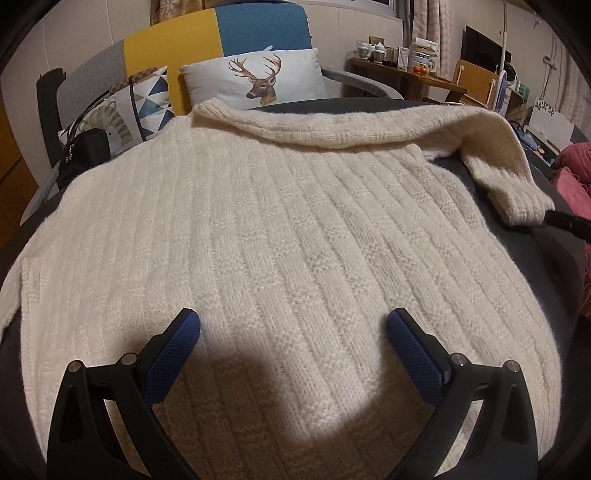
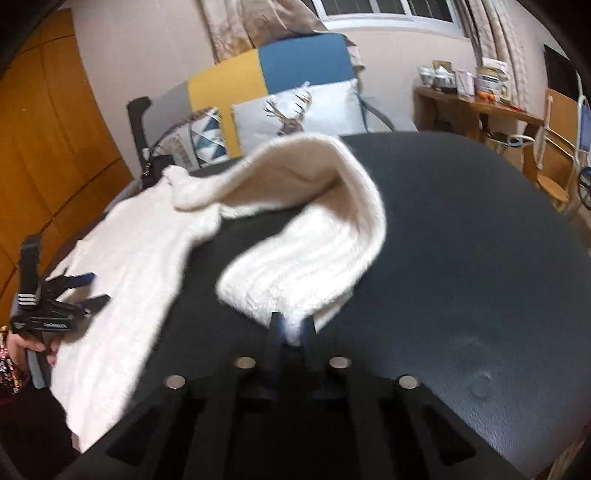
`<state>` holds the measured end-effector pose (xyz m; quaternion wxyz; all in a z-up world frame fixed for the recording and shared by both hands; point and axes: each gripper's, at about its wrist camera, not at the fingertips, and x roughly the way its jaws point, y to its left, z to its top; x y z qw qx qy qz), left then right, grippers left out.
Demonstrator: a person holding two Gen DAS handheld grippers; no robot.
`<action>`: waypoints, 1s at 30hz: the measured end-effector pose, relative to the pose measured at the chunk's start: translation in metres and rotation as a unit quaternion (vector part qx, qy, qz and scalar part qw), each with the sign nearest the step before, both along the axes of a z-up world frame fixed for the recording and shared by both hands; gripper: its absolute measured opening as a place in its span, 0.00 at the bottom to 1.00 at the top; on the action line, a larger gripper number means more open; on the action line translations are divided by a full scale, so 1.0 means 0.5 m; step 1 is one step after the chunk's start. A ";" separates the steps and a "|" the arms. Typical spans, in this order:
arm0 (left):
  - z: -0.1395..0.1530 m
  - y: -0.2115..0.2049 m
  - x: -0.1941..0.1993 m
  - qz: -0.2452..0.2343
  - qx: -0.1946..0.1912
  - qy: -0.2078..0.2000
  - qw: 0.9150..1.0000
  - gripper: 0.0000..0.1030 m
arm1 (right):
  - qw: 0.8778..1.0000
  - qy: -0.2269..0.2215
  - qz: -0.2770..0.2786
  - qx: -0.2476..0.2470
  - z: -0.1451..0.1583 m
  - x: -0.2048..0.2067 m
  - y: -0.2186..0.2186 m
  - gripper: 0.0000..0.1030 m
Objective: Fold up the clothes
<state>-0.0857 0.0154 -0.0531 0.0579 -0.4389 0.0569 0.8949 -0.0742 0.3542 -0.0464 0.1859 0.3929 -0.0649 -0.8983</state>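
A cream ribbed knit sweater [image 1: 280,221] lies spread flat on a dark round surface [image 2: 461,240]. My left gripper [image 1: 293,332] hovers open over the sweater's near part, its blue pads [image 1: 177,343] wide apart with nothing between them. In the right wrist view the left gripper [image 2: 96,288] shows at the far left, in a hand [image 2: 33,345]. One sleeve [image 2: 314,206] arches up off the surface and curls back. My right gripper [image 2: 291,332] is shut on the sleeve's cuff [image 2: 280,295]. The left wrist view shows that cuff [image 1: 524,203] with the right gripper's black tip [image 1: 569,223] at it.
A colour-block sofa back [image 1: 240,29] with a deer cushion [image 1: 258,79] and a triangle-patterned cushion [image 1: 147,103] stands behind the surface. A black bag [image 1: 88,147] sits at the left, a cluttered wooden desk [image 1: 406,70] at the back right, pink cloth [image 1: 576,166] at the right edge.
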 end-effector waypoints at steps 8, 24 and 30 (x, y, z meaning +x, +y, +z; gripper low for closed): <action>0.000 -0.004 0.001 -0.001 0.004 -0.002 1.000 1.00 | 0.998 0.020 -0.013 -0.065 0.095 -0.015 0.020 0.05; -0.001 -0.004 0.001 0.004 0.000 -0.006 1.000 1.00 | 0.981 -0.037 -0.181 -0.053 0.156 -0.179 0.231 0.05; -0.003 -0.004 -0.001 0.004 0.002 -0.007 1.000 1.00 | 0.977 -0.063 -0.203 -0.033 0.092 -0.230 0.235 0.05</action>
